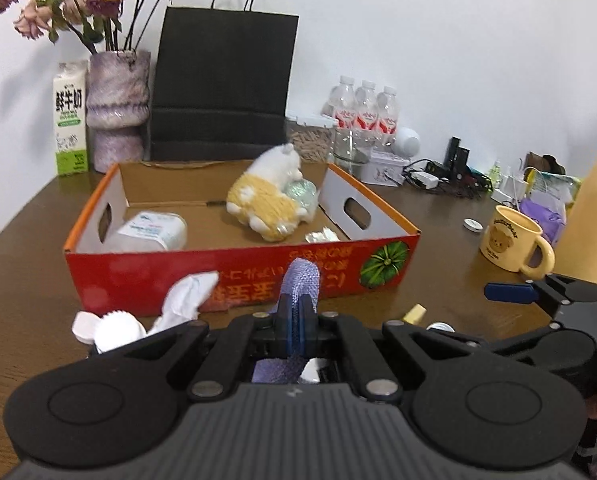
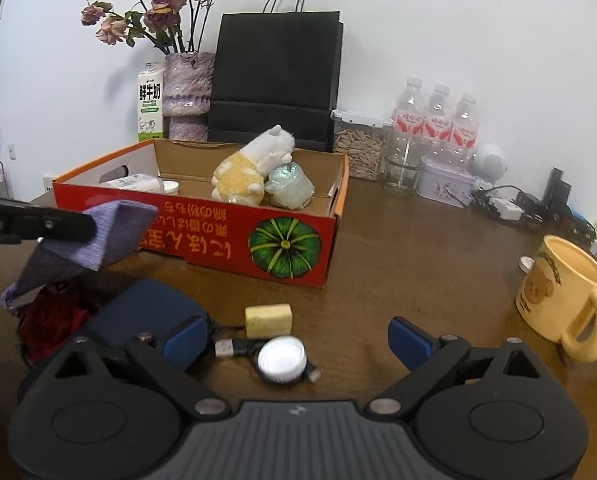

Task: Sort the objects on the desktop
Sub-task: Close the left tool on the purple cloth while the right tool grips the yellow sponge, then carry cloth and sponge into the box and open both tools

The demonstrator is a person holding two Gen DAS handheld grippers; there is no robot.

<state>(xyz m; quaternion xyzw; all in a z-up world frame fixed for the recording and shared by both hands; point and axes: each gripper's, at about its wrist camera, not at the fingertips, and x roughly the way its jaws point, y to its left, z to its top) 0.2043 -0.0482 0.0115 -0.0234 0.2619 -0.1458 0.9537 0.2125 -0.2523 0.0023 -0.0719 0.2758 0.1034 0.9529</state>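
Note:
My left gripper (image 1: 297,320) is shut on a purple knit cloth (image 1: 300,280), held just in front of the red cardboard box (image 1: 178,276). From the right wrist view the cloth (image 2: 110,232) hangs off the left gripper above the table, left of the box (image 2: 202,236). The box holds a white-and-yellow plush toy (image 1: 266,196), a wipes pack (image 1: 154,232) and a small wrapped bundle (image 2: 292,186). My right gripper (image 2: 298,340) is open and empty, low over a white retractable cable reel (image 2: 281,360) and a yellow eraser block (image 2: 268,320).
A yellow bear mug (image 2: 562,300) stands right. White crumpled tissue (image 1: 186,296) lies by the box front. A dark blue pouch (image 2: 146,312) and red item (image 2: 50,320) lie left. Black bag (image 1: 222,88), vase (image 1: 116,108), milk carton (image 1: 71,120), bottles (image 1: 362,112) line the wall.

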